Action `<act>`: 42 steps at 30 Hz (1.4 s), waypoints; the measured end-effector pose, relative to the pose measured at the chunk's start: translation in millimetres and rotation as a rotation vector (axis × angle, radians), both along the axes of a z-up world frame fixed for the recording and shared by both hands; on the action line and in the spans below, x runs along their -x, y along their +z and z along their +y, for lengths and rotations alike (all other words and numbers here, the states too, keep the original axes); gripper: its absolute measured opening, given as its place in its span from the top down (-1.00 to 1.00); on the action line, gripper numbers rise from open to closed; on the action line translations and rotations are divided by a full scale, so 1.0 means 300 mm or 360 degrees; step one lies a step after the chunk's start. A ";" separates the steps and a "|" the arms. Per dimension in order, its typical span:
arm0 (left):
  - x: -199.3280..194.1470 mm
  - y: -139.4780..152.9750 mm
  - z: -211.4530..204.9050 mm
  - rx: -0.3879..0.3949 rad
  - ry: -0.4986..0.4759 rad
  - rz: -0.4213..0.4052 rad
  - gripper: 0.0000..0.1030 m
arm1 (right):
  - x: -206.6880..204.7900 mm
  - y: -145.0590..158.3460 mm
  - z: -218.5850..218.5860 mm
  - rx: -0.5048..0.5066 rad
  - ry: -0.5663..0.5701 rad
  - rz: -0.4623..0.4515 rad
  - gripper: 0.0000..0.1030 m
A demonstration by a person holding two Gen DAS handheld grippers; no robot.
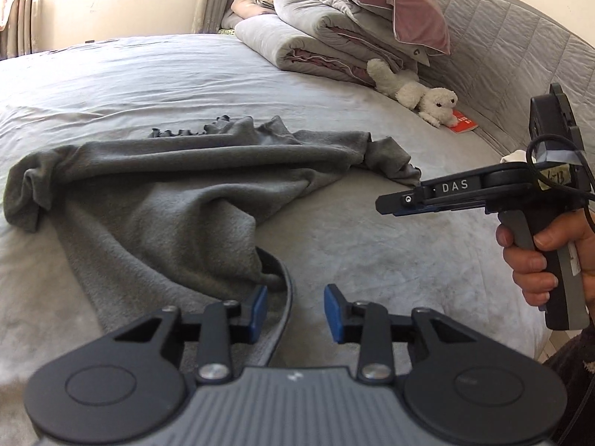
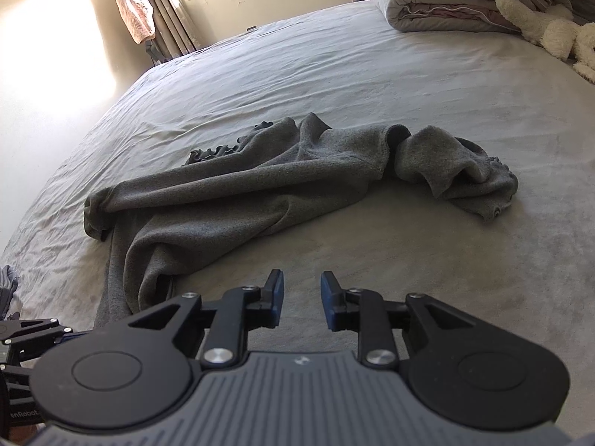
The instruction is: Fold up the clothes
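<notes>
A grey fleece garment lies crumpled on the bed, with a frilled edge at its far side and a bunched sleeve at its right end. It also shows in the right wrist view. My left gripper is open and empty, just above the garment's near hem and its dark band. My right gripper is open and empty over bare bed, near the garment's near corner. From the left wrist view the right gripper is seen side-on, held in a hand beside the bunched sleeve.
The bed has a grey sheet. Folded quilts and a pink pillow are stacked at the headboard. A white plush toy and a small red book lie beside them. A window and curtains stand beyond the bed.
</notes>
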State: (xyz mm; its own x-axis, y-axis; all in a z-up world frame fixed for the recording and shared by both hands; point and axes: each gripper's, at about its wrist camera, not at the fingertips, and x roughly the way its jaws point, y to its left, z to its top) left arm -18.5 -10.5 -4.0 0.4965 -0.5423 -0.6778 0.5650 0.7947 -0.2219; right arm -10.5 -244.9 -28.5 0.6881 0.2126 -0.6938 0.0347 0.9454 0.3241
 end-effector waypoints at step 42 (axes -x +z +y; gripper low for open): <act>-0.156 0.119 0.290 0.0774 0.0537 0.0016 0.89 | -0.051 0.006 0.234 0.0022 0.0284 -0.0100 0.24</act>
State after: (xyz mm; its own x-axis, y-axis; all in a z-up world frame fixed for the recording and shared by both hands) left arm 28.1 76.5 31.6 0.6905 -0.6052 -0.3963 0.2946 0.7356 -0.6100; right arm 4.7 -174.8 -26.7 0.6824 0.3259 -0.6543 -0.1537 0.9391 0.3074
